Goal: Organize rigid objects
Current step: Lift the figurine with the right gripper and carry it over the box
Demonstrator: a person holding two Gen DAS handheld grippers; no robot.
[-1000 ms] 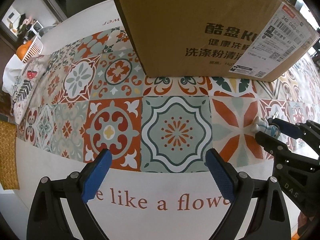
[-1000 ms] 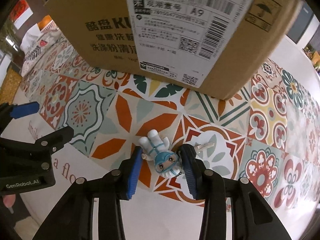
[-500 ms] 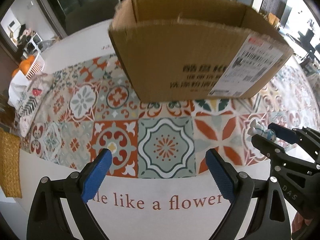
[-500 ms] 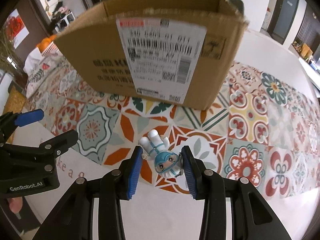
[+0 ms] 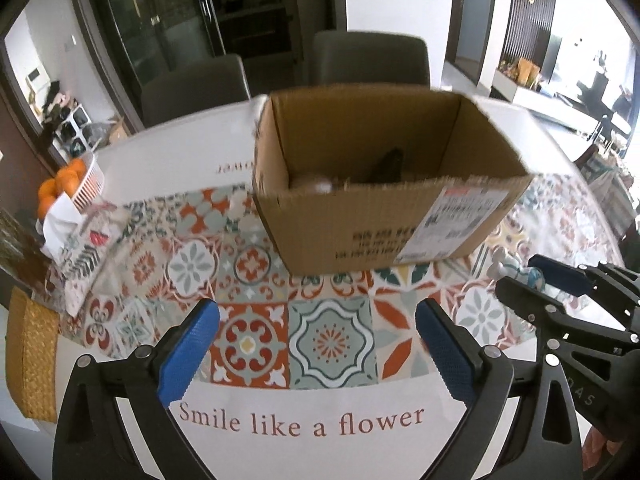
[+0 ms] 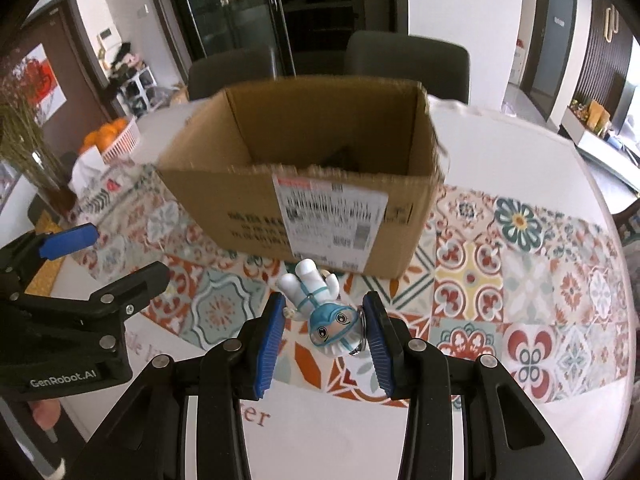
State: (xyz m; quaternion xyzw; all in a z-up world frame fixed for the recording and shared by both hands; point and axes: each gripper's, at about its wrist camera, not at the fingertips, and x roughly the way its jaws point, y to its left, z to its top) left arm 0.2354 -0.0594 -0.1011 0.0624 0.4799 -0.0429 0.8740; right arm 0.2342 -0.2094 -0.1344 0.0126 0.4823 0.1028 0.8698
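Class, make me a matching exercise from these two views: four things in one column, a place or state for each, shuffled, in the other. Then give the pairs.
Things:
1. figurine
2. box
3. left gripper
4. oranges

Places or states:
A. open and empty
B. in a white basket at the table's edge
C. between the right gripper's pads
D. open-topped, on the patterned mat

Pairs: 1-C, 2-D, 3-A, 4-B
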